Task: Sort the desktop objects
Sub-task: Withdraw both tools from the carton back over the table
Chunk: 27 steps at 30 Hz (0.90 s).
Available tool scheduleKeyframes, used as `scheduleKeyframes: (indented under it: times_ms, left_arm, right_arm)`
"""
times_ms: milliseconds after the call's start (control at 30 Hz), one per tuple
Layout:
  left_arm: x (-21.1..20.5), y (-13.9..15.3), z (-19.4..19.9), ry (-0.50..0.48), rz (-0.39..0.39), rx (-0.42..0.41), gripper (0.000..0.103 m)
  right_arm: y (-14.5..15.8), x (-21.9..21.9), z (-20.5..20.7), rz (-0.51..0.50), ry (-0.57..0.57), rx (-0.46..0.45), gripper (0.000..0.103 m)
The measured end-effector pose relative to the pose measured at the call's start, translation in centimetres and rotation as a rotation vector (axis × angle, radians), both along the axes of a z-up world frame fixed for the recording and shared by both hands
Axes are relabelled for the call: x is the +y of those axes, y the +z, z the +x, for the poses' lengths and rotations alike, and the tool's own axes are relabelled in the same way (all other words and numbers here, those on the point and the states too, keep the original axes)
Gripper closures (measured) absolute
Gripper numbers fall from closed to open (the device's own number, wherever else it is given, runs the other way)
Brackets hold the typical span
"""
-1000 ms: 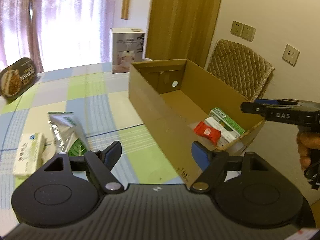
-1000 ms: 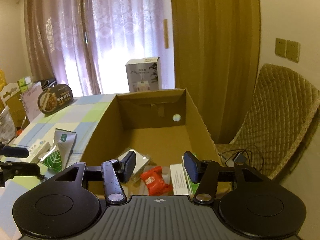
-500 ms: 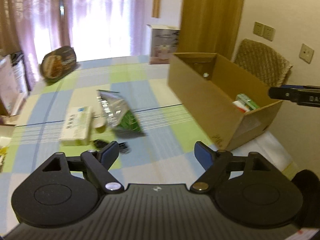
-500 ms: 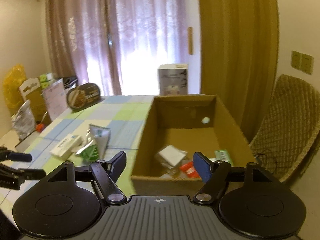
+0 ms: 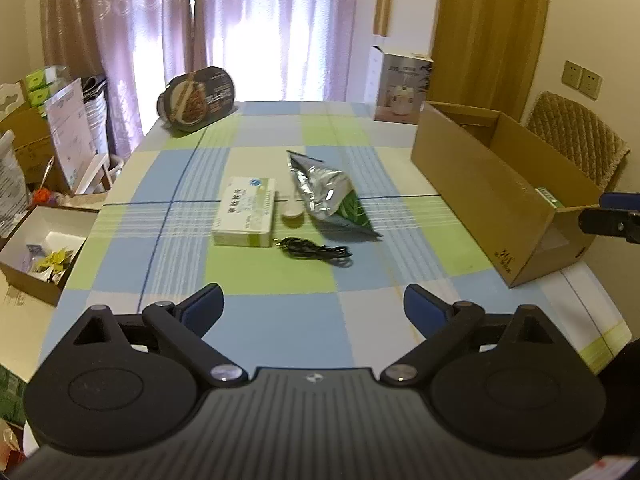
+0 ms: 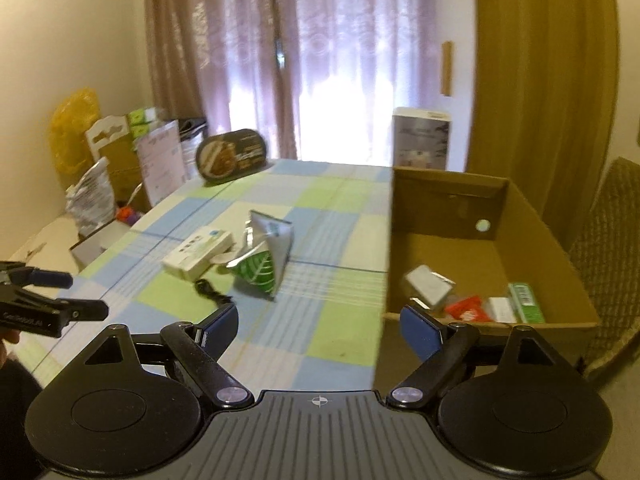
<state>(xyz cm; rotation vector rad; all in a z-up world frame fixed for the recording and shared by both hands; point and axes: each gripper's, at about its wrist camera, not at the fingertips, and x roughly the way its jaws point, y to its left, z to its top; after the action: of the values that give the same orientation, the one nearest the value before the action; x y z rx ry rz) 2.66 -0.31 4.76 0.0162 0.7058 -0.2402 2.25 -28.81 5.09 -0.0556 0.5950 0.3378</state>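
Both claws have backed off from the cardboard box (image 5: 496, 200) in the last second: a second ago each view sat right over its opening, now both look across the counter (image 5: 280, 312) at what's left. Read: a drop-off just finished, next pick is being lined up. Left claw (image 5: 314, 306) is spread wide, empty, hanging above the bare near end of the counter, touching nothing. Right claw (image 6: 316, 326) is equally wide, empty, hovering at the box's near-left corner; not in contact as far as I can tell. Already in the box: red packet (image 6: 468, 308), green-and-white carton (image 6: 526, 302), a whitish wrapped item (image 6: 430, 288). Still out, clustered mid-counter: white medicine box (image 5: 246, 212), silver-green foil pouch (image 5: 330, 194) just right of it, a small white spoon-like piece (image 5: 292, 210) between them, black coiled cable (image 5: 314, 249) in front. All well apart from the box. Judgement: roughly half sorted; left claw is better placed for the cable or medicine box.
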Motion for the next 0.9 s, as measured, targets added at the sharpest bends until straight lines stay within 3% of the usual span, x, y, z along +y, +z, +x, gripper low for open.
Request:
scheduleKeyframes:
  times_ms: [400,900]
  left_arm:
    - [2.6,-0.8,0.4,0.044,0.014,0.033,0.002]
    - [3.9,-2.3,1.6,0.063,0.039,0.084,0.002]
  right_arm:
    - [-0.9,3.4,0.5,-0.03,0.092,0.011,0.017]
    - [-2.8,6.2,2.7,-0.014,0.174,0.069,0.017]
